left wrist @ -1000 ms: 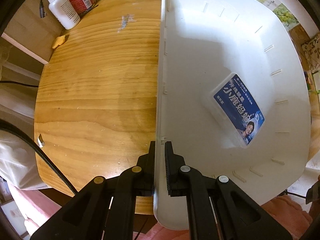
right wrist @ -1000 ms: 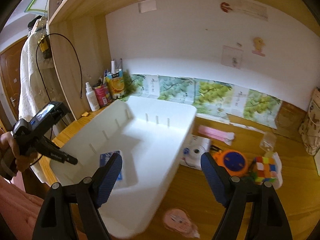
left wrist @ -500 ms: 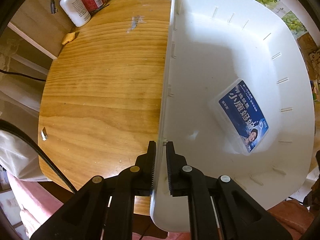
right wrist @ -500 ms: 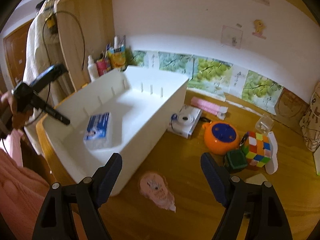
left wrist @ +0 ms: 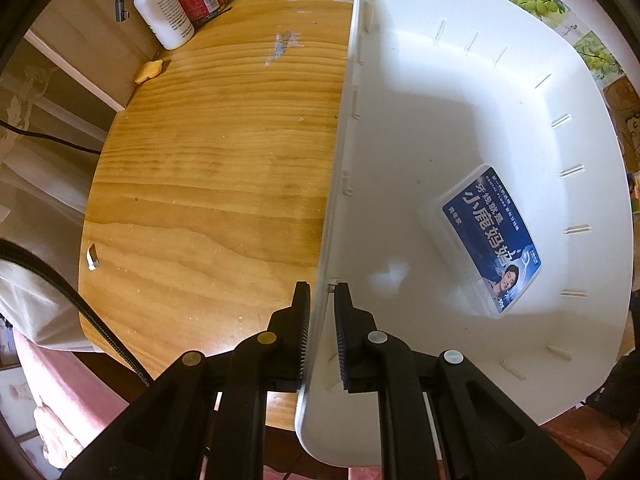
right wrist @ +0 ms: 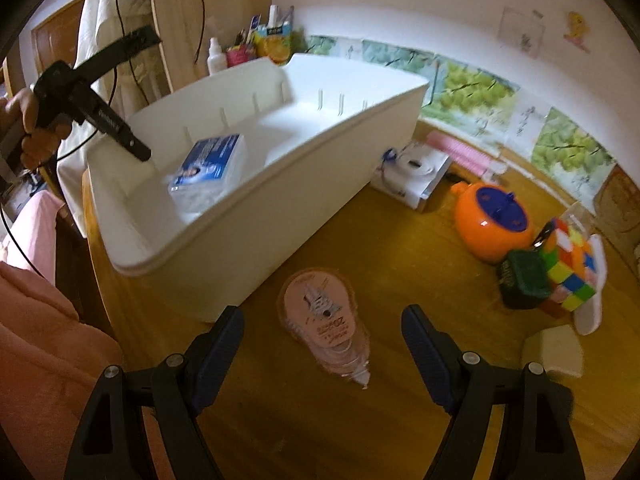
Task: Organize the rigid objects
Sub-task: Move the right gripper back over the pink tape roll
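The white bin (left wrist: 460, 120) sits on the wooden table (left wrist: 220, 160), and its near wall is pinched between the two fingers of the left gripper (left wrist: 321, 320). The wall is thin, hard plastic. It looks light and smooth, so it could slip or bend a little if it is pulled hard. A hold on the rim, close to a corner, is likely the safest place.

Inside the bin, ahead and to the right of the left gripper, a blue-labelled box (left wrist: 490, 236) lies flat near the far wall. It looks small, stiff and light.

The right gripper (right wrist: 322, 336) is spread wide and holds nothing. Just ahead of it, between its fingers, a pink tape roller (right wrist: 320, 320) lies flat on the table. It looks light, hard and slippery, and its round body is likely best taken across its narrow sides.

Farther ahead and to the right are an orange round toy (right wrist: 494, 220), a colour cube (right wrist: 568, 272), a dark green box (right wrist: 522, 280) and a white camera (right wrist: 412, 172).

The pink tape roller is blurred, so its print cannot be read. Things behind the colour cube are partly hidden. The bottom corner of the bin nearest the left gripper is cut off from view.
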